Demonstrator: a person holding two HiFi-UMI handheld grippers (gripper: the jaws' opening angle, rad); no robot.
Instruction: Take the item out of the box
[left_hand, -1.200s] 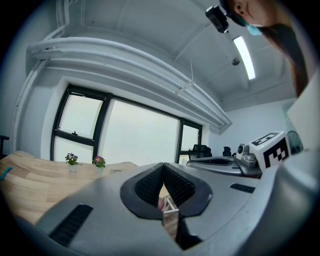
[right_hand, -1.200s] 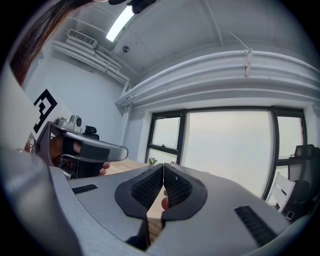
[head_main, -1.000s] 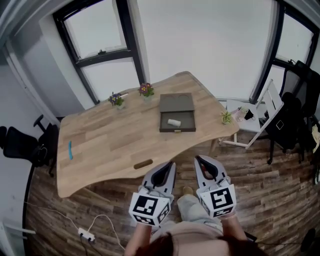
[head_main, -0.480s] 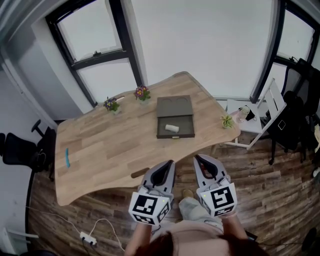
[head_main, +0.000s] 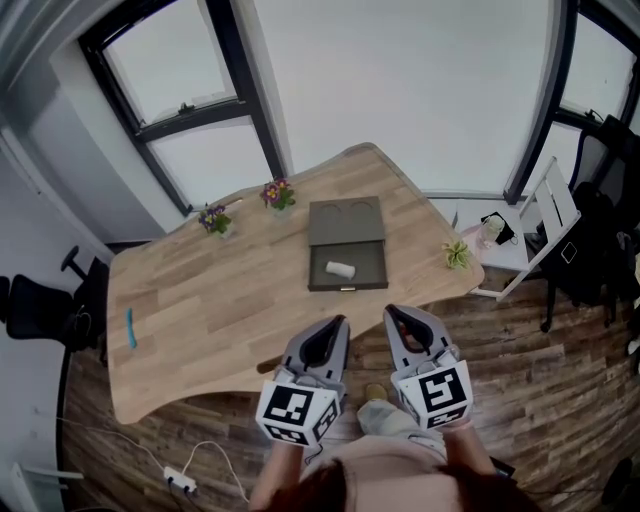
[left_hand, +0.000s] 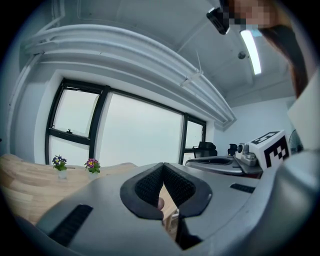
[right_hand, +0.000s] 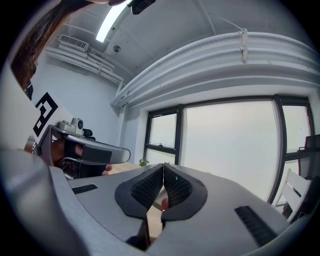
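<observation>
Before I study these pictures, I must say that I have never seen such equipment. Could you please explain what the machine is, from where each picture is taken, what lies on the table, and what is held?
There is no robot here. A person holds a tool in each hand: the left tongs and the right tongs. The cubes with black squares are parts of these tools.

The wide picture comes from a camera on the person's head, looking steeply down. The other two come from small cameras that ride on each tool and look along its jaws.

On the wooden table stands an open box with a small white item inside. There are also two flower pots, a small plant and a blue object.

Both tongs are shut and hold nothing. They hang in front of the table, not over it.
</observation>
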